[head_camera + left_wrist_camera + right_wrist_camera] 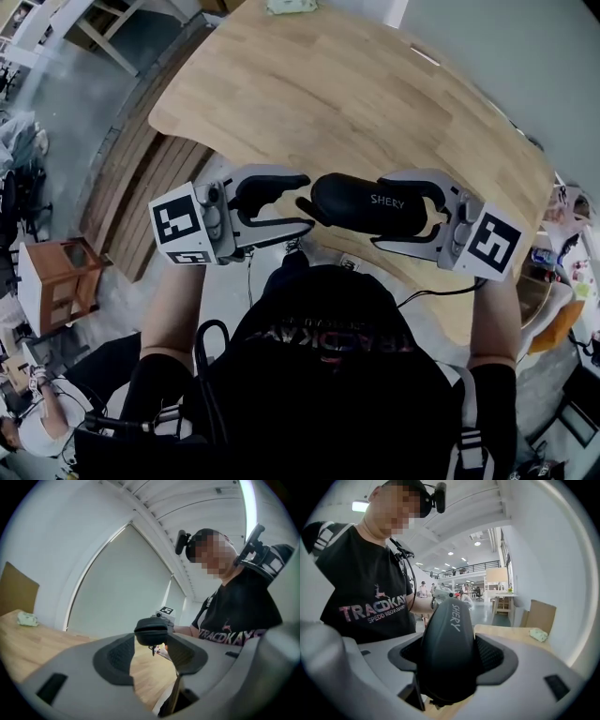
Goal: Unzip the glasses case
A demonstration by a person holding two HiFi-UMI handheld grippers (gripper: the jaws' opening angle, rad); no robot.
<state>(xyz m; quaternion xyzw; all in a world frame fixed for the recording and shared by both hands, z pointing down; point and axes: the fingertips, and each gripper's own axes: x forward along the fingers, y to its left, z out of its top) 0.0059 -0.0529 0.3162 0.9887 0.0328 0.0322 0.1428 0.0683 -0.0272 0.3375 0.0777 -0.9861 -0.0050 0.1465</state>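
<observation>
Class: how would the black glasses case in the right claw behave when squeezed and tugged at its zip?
The glasses case is likely stiff: its domed shell holds its shape in the right claw. Its smooth, rounded surface may slip or twist under a tug. The small zip pull dangles, so it probably swings if nudged.

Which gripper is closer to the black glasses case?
Right. The right gripper has its jaws clamped on the glasses case; the left gripper holds its jaws open at the case's zipper-pull end, not gripping it.

Black oval glasses case (370, 202) lettered SHERY, closed, lying level in mid-air.
</observation>
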